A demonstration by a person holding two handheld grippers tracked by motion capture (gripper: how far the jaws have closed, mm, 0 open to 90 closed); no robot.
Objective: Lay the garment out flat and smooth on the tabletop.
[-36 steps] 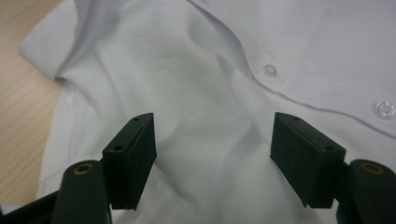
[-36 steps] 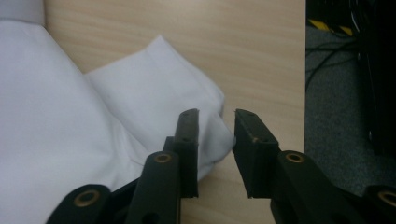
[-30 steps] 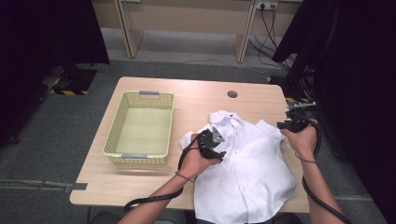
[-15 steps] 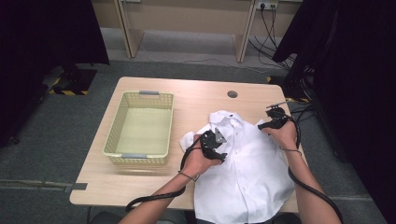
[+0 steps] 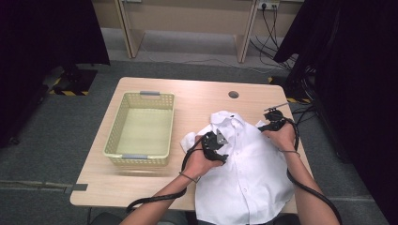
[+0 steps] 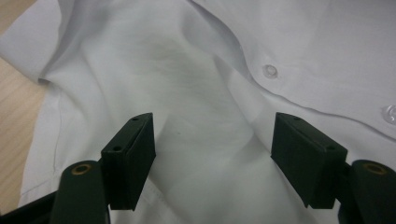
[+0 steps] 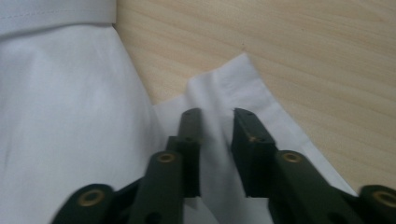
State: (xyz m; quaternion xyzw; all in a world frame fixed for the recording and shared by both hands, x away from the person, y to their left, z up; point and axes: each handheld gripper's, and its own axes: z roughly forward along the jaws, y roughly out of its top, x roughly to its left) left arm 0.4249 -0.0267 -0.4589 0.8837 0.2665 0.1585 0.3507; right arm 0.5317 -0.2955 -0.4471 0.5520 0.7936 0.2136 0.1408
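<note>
Grey carpet surrounds the wooden table (image 5: 155, 187) in the high view, where a white shirt (image 5: 253, 178) lies beside a yellow basket (image 5: 141, 129); its hem runs off the near edge. Both hands cover their grippers' jaws there.

From the left gripper view, the left gripper (image 6: 212, 154) stands wide apart over rumpled cloth, pads pressing nothing.

From the right gripper view, the right gripper (image 7: 217, 144) has just been closing, a raised fold of the sleeve (image 7: 243, 88) between nearly shut pads; contact is unclear.
</note>
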